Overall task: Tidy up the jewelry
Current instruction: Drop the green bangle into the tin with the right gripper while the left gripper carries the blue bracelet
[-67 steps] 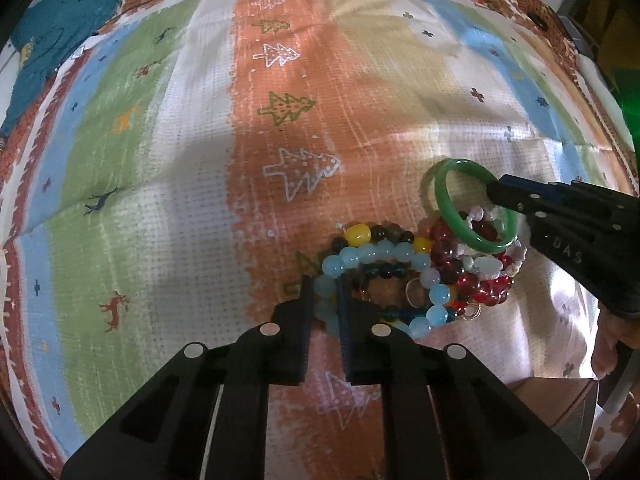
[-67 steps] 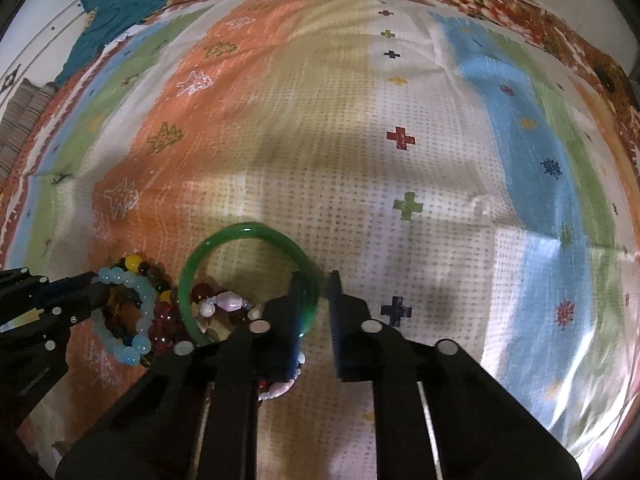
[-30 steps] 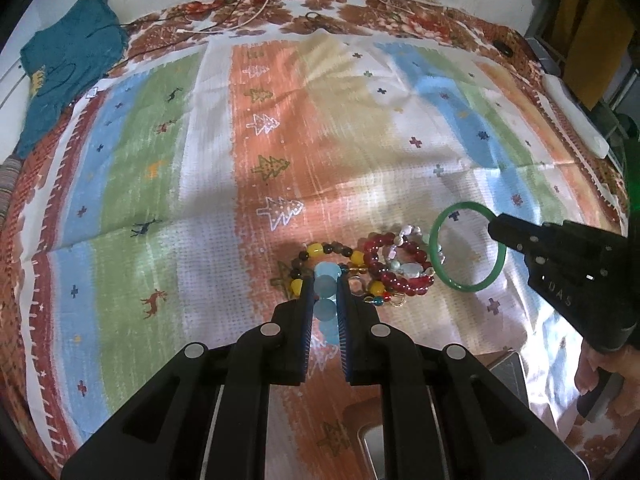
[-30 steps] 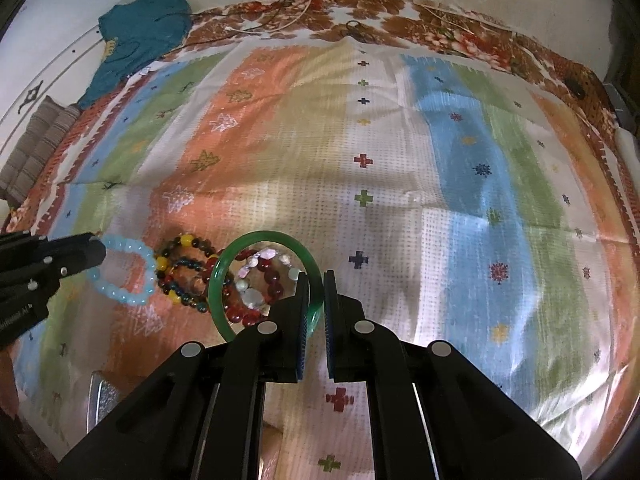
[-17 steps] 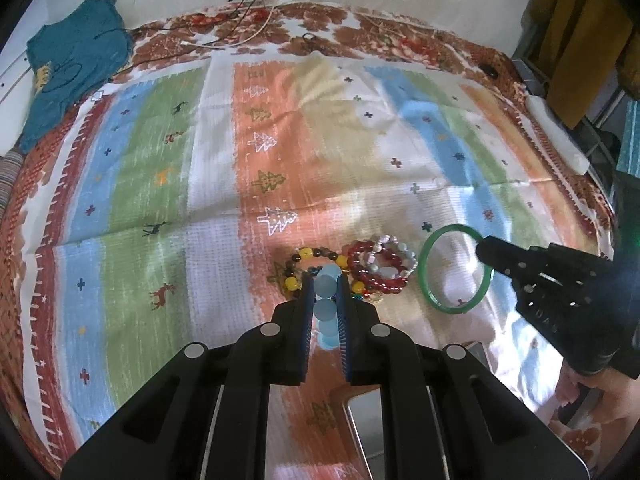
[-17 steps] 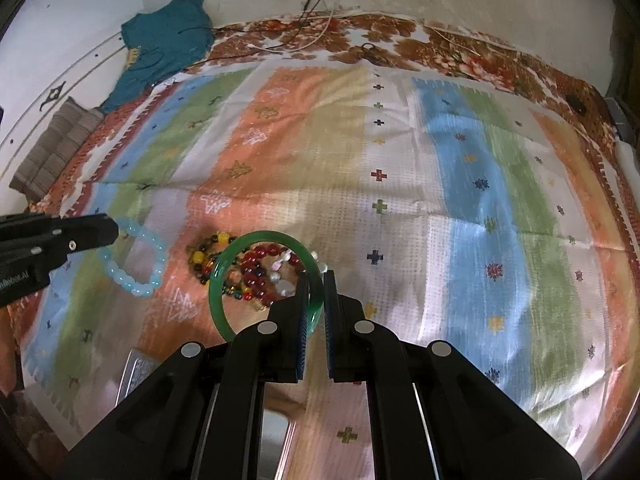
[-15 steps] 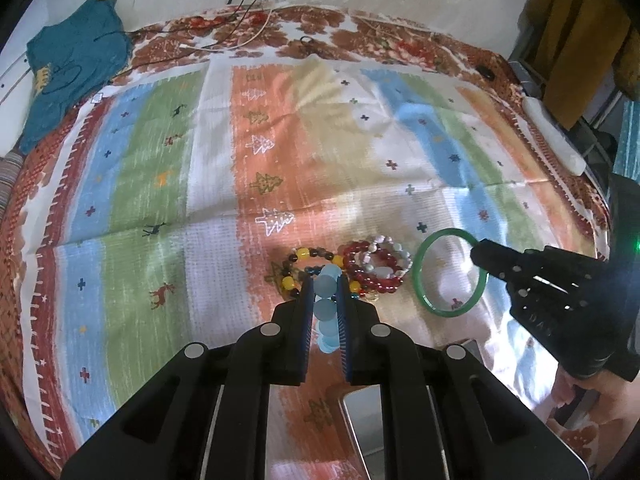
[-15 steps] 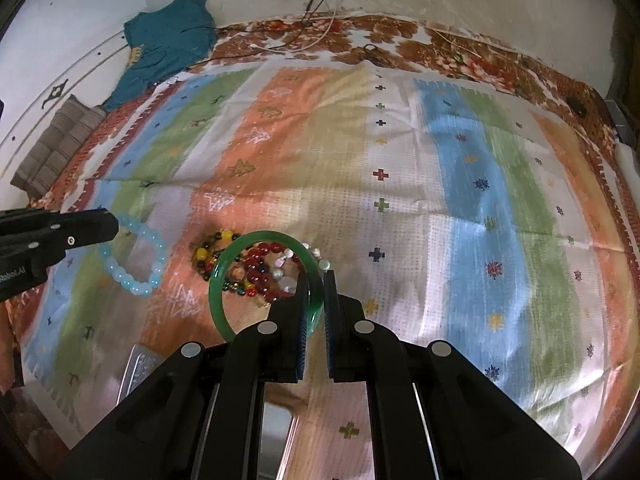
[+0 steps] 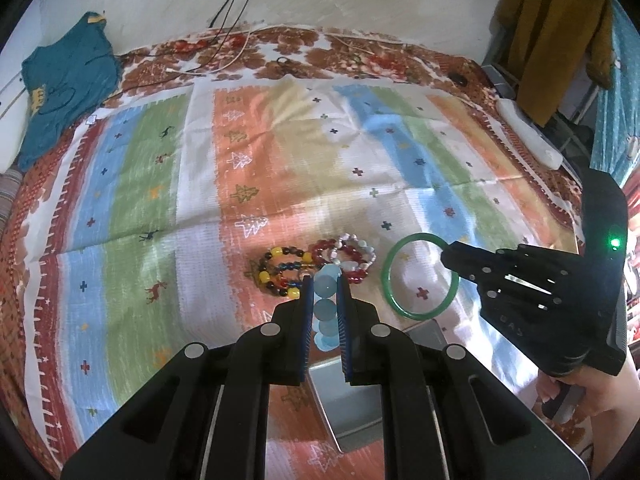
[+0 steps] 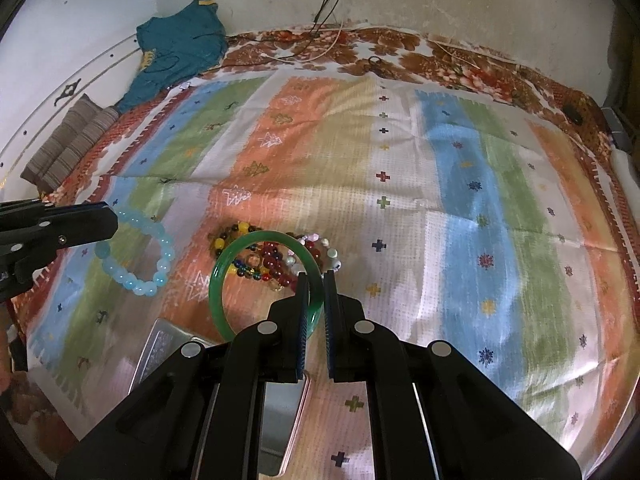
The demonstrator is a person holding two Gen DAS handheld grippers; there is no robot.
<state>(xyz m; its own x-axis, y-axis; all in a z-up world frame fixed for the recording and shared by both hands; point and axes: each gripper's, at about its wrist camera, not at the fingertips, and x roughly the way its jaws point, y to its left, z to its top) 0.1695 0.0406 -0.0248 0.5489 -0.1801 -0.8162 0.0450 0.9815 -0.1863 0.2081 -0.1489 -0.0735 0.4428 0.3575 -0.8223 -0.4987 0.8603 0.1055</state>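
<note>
Both grippers are clenched on jewelry held above the bed: the left gripper pinches a pale blue bead bracelet, and the right gripper grips a green bangle by its rim.

Only the right wrist view shows the blue bracelet as a full loop hanging from the left claw's tip; the left wrist view shows just a few of its beads stacked between the pads. The left view alone shows the bangle as a clear ring beside the right claw, plus a hand on its handle.

A striped blanket with trees, deer and crosses covers the bed, over a brown floral sheet. A teal garment lies at the far corner by the wall.

On the blanket rests a pile of beaded bracelets, red, yellow, dark and white.

A metal tray sits near the front, largely hidden behind the gripper bodies in both views.
</note>
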